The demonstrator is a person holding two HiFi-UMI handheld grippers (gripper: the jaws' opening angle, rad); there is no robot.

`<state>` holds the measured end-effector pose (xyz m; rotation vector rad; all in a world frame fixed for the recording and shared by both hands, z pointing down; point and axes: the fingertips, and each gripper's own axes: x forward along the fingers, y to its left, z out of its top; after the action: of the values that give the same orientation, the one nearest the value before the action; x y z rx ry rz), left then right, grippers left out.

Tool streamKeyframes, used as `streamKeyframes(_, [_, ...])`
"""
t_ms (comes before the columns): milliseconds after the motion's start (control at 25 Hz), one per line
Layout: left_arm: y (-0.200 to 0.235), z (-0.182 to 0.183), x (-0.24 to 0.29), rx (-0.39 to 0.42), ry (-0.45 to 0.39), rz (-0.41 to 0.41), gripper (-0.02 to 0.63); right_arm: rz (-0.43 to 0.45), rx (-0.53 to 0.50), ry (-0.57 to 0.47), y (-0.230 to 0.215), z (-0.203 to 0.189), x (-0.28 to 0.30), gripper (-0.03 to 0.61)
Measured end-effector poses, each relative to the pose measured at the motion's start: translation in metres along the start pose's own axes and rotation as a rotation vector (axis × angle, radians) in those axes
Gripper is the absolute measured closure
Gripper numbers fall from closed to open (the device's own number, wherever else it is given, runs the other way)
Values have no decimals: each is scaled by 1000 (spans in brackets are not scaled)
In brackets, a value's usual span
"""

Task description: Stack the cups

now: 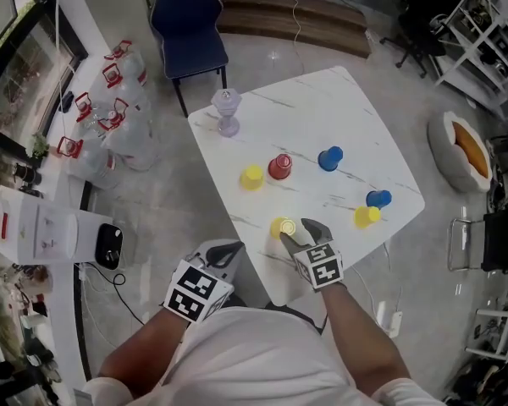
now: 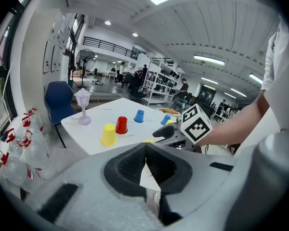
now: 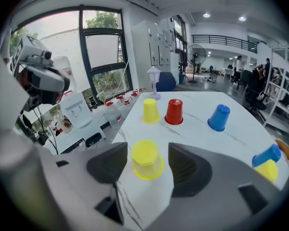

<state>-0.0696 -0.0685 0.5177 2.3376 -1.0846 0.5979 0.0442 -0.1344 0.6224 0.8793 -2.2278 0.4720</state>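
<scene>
Several upturned plastic cups stand on the white marble table (image 1: 322,108). A yellow cup (image 1: 281,225) (image 3: 147,160) near the front edge sits between the jaws of my right gripper (image 1: 295,231) (image 3: 147,153), which is open with a gap on each side. Farther back are a yellow cup (image 1: 251,177) (image 3: 151,110), a red cup (image 1: 280,167) (image 3: 174,111) and a blue cup (image 1: 329,158) (image 3: 218,117). At the right a blue cup (image 1: 378,199) leans by another yellow cup (image 1: 367,216). My left gripper (image 1: 224,255) (image 2: 145,148) hovers off the table's near left edge, shut and empty.
A clear glass goblet (image 1: 227,111) stands at the table's far left corner. Beyond it is a blue chair (image 1: 189,25). Water bottles (image 1: 110,117) and a white dispenser (image 1: 51,231) are on the floor to the left, a pet bed (image 1: 466,150) to the right.
</scene>
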Motion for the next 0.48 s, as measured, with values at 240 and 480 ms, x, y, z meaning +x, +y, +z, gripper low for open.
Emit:
streamKeyframes(240, [1,-2,0,-10,0,6,604,-8,15,-78,-7,20,-11,339])
streamKeyframes(480, [6,-3,-4,-22,-8,23,604,-55,-5,-120,-46,70,5,367])
